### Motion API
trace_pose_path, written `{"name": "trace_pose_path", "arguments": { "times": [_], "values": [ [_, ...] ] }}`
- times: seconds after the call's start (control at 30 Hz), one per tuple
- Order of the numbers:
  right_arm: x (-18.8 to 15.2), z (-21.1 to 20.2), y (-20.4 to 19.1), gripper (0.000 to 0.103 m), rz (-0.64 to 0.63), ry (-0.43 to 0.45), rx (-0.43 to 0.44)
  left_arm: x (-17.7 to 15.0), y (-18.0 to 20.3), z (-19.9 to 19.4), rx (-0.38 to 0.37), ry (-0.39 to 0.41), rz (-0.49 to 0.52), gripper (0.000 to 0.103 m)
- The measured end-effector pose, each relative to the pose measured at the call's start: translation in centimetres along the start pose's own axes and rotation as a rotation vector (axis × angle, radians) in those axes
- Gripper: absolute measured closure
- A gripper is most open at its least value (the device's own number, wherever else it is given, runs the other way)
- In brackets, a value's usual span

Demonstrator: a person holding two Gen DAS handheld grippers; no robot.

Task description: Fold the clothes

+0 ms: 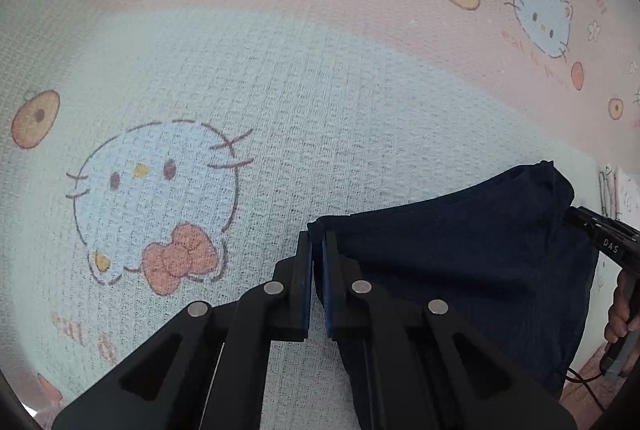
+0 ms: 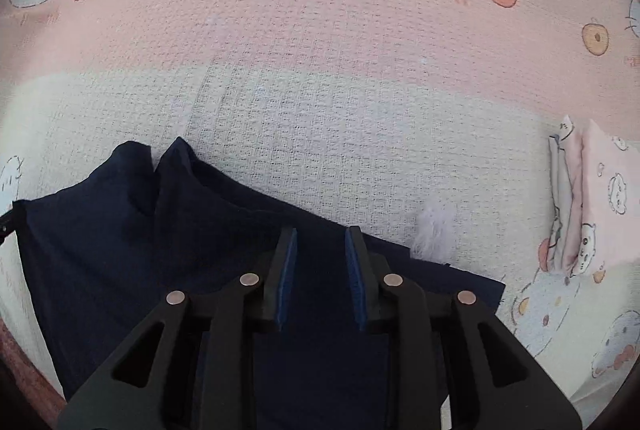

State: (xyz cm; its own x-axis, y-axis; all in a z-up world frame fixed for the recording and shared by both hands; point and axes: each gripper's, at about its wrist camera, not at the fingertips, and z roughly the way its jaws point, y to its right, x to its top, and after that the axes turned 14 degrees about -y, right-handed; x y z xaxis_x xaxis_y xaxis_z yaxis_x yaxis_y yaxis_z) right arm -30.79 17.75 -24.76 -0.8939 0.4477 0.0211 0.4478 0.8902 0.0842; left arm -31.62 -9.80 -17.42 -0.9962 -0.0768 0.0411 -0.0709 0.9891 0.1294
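Left wrist view: the left claw (image 1: 317, 244), pointing steeply down, has its two blue-padded jaws drawn almost together; whether the corner of the dark navy woven cloth garment (image 1: 460, 262) lies between the pads cannot be told, though that corner sits right at the tip of the right-hand jaw. The garment spreads from that corner toward the lower right of the view. It lies on a waffle-textured bed cover (image 1: 280, 101) printed in pale blue and pink bands with cartoon cat faces, peaches and orange rings. At the right edge of the view, the right claw's black body (image 1: 604, 238) reaches the far end of the garment, and the fingers of a person's hand (image 1: 620, 314) wrap its handle.

Right wrist view: the right claw (image 2: 321, 240) stands partly parted directly over the garment (image 2: 120, 230), with navy cloth visible in the gap; contact of the pads with the cloth cannot be made out. The garment lies folded in layers along the near edge of the bed cover (image 2: 320, 109). A small white fluffy tuft (image 2: 434, 230) rests beside its upper edge. Folded printed fabrics in pink and white (image 2: 592, 197) lie well apart at the right edge.
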Motion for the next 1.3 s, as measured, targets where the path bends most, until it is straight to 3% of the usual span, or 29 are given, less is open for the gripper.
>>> {"name": "trace_pose_path", "arguments": {
  "times": [0.07,0.13,0.23,0.33,0.47,0.57,0.67,0.77,0.87,0.9,0.93,1.03,1.1,1.17,1.23,1.27,1.3],
  "values": [
    [-0.1,-1.5,-0.4,0.078,-0.015,0.062,-0.008,0.0,0.5,0.1,0.008,0.008,0.006,0.098],
    [-0.3,-3.3,-1.5,0.078,-0.058,0.137,0.064,0.2,1.2,0.5,0.004,0.009,0.008,0.098],
    [0.4,-3.5,-4.3,0.077,-0.168,0.133,0.139,1.1,1.6,1.1,-0.024,0.01,-0.002,0.098],
    [1.8,-0.6,-6.5,0.077,-0.201,0.066,0.087,1.3,1.5,0.9,-0.027,0.023,0.013,0.098],
    [3.1,-0.5,-5.5,0.078,-0.138,0.103,0.078,2.2,1.8,0.6,-0.013,0.051,0.034,0.098],
    [3.8,-0.4,-4.0,0.078,-0.09,0.113,-0.031,3.0,1.2,1.2,-0.033,0.019,0.019,0.096],
    [3.3,-1.2,-1.4,0.078,-0.024,0.111,0.101,2.8,0.9,1.4,-0.079,0.005,-0.006,0.095],
    [1.5,-2.5,-2.6,0.078,-0.159,0.12,0.168,2.1,0.6,0.5,-0.091,0.032,0.015,0.093],
    [0.5,-1.9,-5.8,0.077,-0.307,0.082,0.15,2.0,-0.3,1.0,-0.093,0.003,0.006,0.087],
    [0.5,-1.1,-6.4,0.077,-0.322,0.069,0.1,2.2,-0.6,1.5,-0.078,-0.012,-0.018,0.085],
    [0.6,-0.4,-6.8,0.075,-0.312,0.059,0.05,2.1,-1.4,1.5,-0.088,-0.014,-0.045,0.085],
    [1.4,-1.1,-6.0,0.075,-0.23,0.103,0.039,1.6,-3.5,0.9,-0.121,0.015,-0.14,0.077],
    [1.2,-2.0,-5.9,0.075,-0.222,0.137,0.032,1.5,-3.9,0.5,-0.126,0.026,-0.135,0.077],
    [0.5,-2.9,-6.1,0.075,-0.252,0.165,0.068,2.1,-4.7,0.2,-0.185,0.015,-0.093,0.077],
    [-0.4,-2.8,-6.5,0.075,-0.289,0.162,0.073,2.3,-3.1,0.7,-0.212,-0.004,-0.032,0.077],
    [-0.3,-1.9,-7.1,0.075,-0.295,0.145,0.029,2.5,-1.8,1.2,-0.175,-0.011,-0.002,0.077],
    [-0.8,-1.1,-6.6,0.075,-0.279,0.123,-0.018,2.6,-0.8,1.6,-0.091,-0.012,0.01,0.077]
  ]
}}
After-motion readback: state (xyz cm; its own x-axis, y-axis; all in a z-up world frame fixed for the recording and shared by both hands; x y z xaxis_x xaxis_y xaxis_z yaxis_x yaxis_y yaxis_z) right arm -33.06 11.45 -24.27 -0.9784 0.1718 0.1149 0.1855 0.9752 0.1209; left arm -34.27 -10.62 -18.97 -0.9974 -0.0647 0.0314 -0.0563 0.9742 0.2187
